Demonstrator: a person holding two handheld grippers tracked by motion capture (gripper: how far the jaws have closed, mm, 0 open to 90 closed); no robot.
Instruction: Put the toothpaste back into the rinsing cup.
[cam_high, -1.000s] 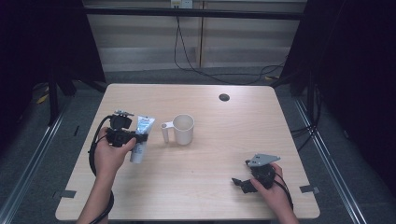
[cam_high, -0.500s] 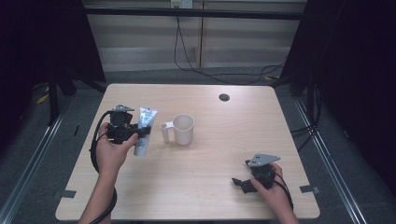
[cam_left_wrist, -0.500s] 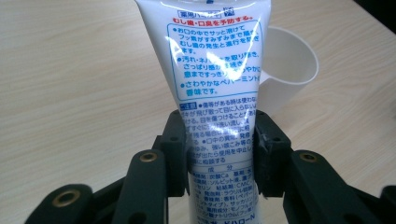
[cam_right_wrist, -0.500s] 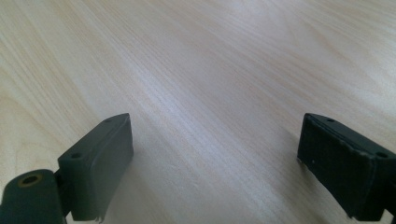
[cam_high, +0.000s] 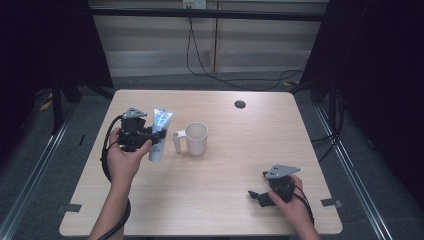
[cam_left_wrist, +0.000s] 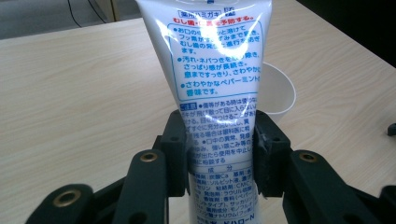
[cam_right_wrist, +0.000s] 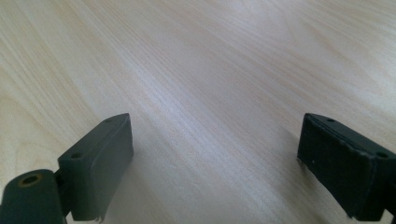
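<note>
We've got the toothpaste tube (cam_left_wrist: 217, 88) clamped upright btwn the left gripper (cam_high: 156, 135) jaws, just left of the white mug (cam_high: 196, 138). Our right gripper (cam_right_wrist: 215, 163) rests w/ jaws spread wide over bare table (cam_high: 225, 170).

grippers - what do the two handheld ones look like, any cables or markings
Both are black. The left gripper and right gripper each carry a grey three-cornered plate on top and trail a black cable. The jaws are blocky black pads on arms with brass-coloured rivets. No sleeves show on the forearms.

Glossy plastic tube (cam_left_wrist: 215, 70); matt pale wood table (cam_high: 225, 165)
</note>
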